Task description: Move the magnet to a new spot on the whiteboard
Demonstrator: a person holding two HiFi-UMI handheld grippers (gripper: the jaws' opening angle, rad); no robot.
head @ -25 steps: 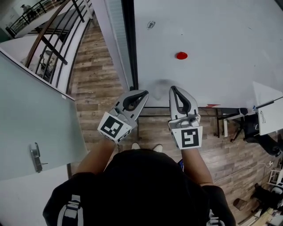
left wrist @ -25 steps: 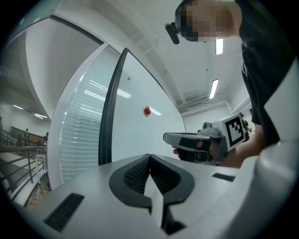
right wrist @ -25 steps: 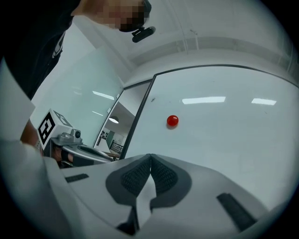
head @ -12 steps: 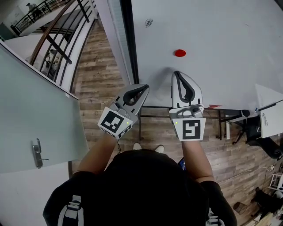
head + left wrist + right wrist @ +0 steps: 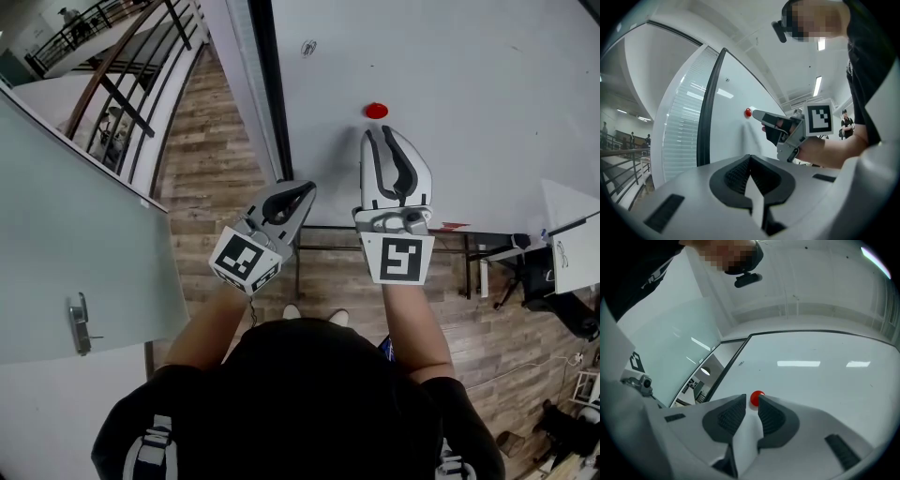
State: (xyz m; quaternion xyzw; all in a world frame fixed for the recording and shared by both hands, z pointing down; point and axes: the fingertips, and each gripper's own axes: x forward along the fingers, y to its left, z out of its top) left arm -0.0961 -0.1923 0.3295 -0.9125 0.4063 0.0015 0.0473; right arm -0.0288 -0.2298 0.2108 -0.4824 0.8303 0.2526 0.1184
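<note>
Right gripper is lined up on the magnet. The magnet is stuck on the whiteboard, just past the fingertips and pretty much in line with the gap. The fingers are released and parted a little, with nothing between them yet. In the right gripper view the red dot shows just beyond the tips, not in between the pads. Left gripper hangs off to the side, well away from the magnet, its fingers clenched together on nothing.

If I'm reading it right, the step is the approach for the grab. That gap looks only barely wider than the magnet, so I'd either open up a touch more or keep dead centre. Otherwise one tip could nudge the magnet sideways across the board instead of straddling it. I'd go straight in until the pads sit either side of its rim, then squeeze. I'd also keep the tips just off the board so they don't scrape it. My guess is that sliding or tilting it loose will go easier than yanking it straight off.

As for which way it points, it's a round button, so there's no real long axis. Its flat back is on the board and the dome faces out into the room. The fingers can take it across any diameter, with no need to twist the wrist.
</note>
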